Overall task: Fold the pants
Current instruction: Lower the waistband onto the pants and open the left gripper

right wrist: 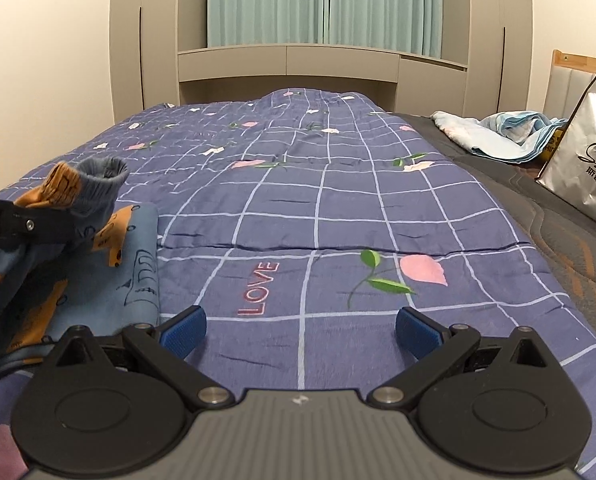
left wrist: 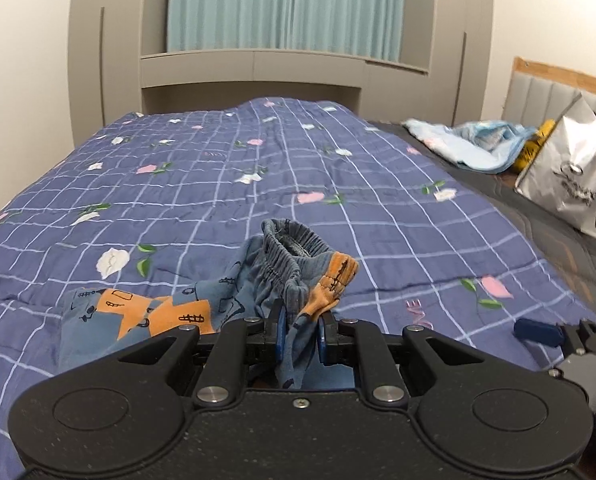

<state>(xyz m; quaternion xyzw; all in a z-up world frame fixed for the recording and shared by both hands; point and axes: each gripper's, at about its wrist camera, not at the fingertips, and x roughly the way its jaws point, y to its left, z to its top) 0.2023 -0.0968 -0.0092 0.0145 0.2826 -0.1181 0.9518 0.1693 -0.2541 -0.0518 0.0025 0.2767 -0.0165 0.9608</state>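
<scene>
Small blue pants (left wrist: pixel 169 316) with orange patches and black drawings lie bunched on the blue checked quilt (left wrist: pixel 257 168). My left gripper (left wrist: pixel 301 334) is shut on the cloth just below the elastic waistband (left wrist: pixel 285 256), which stands up beyond the blue pads. In the right wrist view the pants (right wrist: pixel 137 276) hang at the left, with the left gripper's black finger (right wrist: pixel 21 220) across them. My right gripper (right wrist: pixel 301 334) is open and holds nothing, low over the quilt to the right of the pants. Its blue pad (left wrist: pixel 536 330) shows at the right edge of the left wrist view.
The quilt covers most of the bed. At the far right lie a crumpled light blue cloth (left wrist: pixel 470 144) and a white shopping bag (left wrist: pixel 574 184) against a padded headboard (left wrist: pixel 546 92). A grey cabinet (left wrist: pixel 253 68) and green curtains (left wrist: pixel 285 4) stand beyond the bed.
</scene>
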